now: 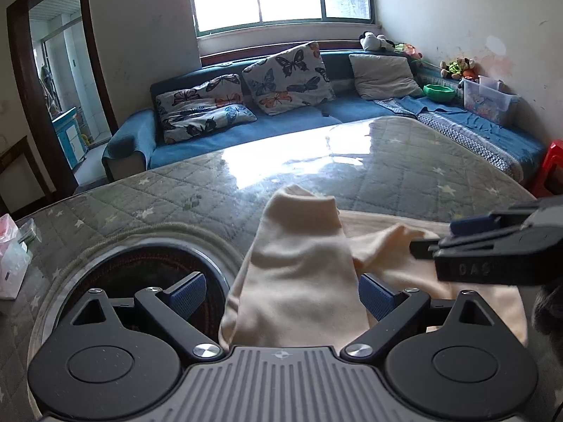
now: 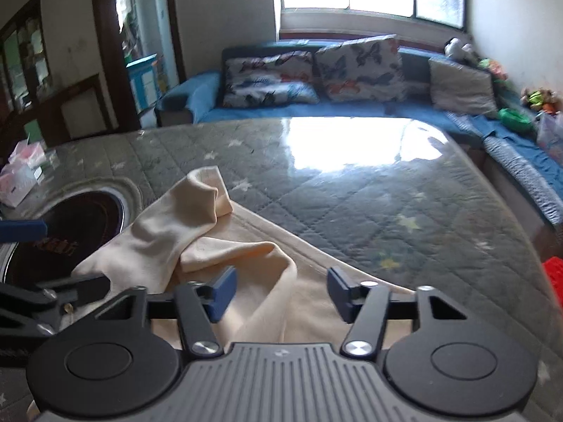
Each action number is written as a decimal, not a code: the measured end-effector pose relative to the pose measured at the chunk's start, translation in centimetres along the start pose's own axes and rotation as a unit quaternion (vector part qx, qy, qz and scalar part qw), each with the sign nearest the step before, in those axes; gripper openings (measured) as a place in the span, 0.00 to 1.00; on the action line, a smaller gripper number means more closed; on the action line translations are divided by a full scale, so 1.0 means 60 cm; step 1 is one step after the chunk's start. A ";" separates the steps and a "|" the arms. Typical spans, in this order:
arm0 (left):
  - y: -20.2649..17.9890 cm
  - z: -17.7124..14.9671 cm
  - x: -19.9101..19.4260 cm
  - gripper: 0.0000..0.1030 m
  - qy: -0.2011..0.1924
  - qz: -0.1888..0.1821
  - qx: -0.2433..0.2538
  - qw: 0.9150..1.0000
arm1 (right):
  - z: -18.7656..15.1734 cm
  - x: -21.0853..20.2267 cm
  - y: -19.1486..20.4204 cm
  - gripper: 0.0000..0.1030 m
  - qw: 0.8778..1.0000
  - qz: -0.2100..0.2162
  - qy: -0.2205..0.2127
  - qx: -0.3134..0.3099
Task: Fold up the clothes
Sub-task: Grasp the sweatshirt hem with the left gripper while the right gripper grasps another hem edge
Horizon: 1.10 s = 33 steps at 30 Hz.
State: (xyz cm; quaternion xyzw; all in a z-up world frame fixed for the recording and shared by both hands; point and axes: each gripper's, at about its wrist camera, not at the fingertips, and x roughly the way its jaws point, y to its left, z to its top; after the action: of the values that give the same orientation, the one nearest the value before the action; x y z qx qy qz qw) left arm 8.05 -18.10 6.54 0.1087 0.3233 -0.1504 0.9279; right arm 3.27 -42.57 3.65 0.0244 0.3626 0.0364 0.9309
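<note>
A cream garment (image 1: 302, 263) lies rumpled on the glass-topped quilted table (image 1: 211, 183), one sleeve bunched and raised toward the middle. My left gripper (image 1: 281, 293) is open, its blue pads wide apart, with the sleeve lying between them. My right gripper (image 2: 279, 290) is open too, a fold of the same garment (image 2: 211, 232) between its pads. The right gripper also shows in the left wrist view (image 1: 432, 235) at the right, over the cloth. One left finger (image 2: 24, 230) shows at the left edge of the right wrist view.
A round dark inset with a metal rim (image 1: 147, 267) sits in the table at the left. Tissue packs (image 1: 10, 263) lie at the far left edge. A blue sofa with butterfly cushions (image 1: 281, 77) runs behind the table. A red stool (image 1: 549, 165) stands at the right.
</note>
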 end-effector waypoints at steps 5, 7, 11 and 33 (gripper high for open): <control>-0.009 0.034 0.036 0.92 -0.004 -0.006 0.008 1.000 | 0.003 0.032 -0.004 0.39 1.000 0.009 0.019 -0.012; -0.017 0.047 0.053 0.89 -0.005 -0.010 0.016 1.000 | 0.000 0.039 -0.008 0.32 1.000 0.014 0.023 -0.013; -0.028 0.069 0.094 0.79 0.002 -0.024 0.020 1.000 | -0.002 0.036 -0.012 0.21 0.999 0.028 0.018 -0.014; 0.041 0.062 0.140 0.00 0.017 -0.045 -0.062 0.997 | 0.002 0.014 0.004 0.04 0.999 0.019 -0.009 -0.043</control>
State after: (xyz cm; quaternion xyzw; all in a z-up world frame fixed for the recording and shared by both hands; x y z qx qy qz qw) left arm 17.29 -18.70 4.35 0.0393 0.3523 -0.1697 0.9195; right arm 3.94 -42.27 3.17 -0.0086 0.3517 0.0691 0.9335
